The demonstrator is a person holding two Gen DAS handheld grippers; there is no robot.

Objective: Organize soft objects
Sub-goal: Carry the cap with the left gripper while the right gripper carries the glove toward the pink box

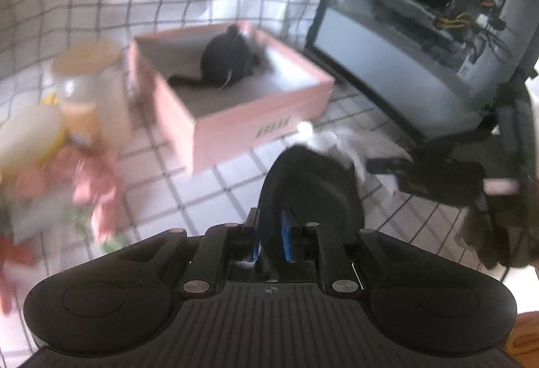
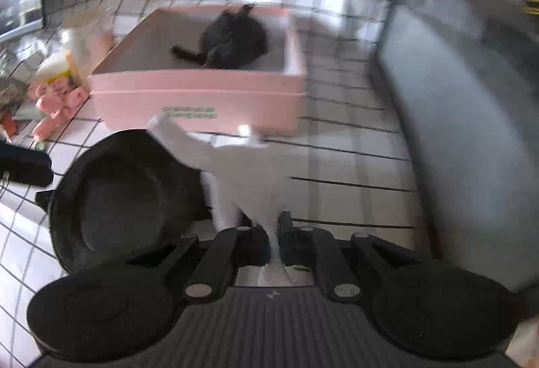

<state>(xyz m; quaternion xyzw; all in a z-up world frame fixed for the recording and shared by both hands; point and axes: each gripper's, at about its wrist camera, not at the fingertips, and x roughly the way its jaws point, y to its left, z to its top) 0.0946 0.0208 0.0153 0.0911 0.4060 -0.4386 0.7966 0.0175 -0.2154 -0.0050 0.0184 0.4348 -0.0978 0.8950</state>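
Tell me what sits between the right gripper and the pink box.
In the right wrist view, the white cloth clamped in the right gripper reaches up to the pink box; beside it lies only bare checked tablecloth.

Tablecloth (image 2: 337, 165): white, gridded with thin dark lines. Box (image 2: 202, 95): pink outside, grey-white inside, greenish print seen on the front wall. Soft item in the box (image 2: 232, 37): black. Cap (image 2: 128, 196): black, a white cloth (image 2: 242, 176) seen beside it. Plush toy (image 2: 57, 101): pink. Jar (image 1: 91, 88): clear, lidded in tan. PC case (image 1: 421, 31): black-framed, grey panel.
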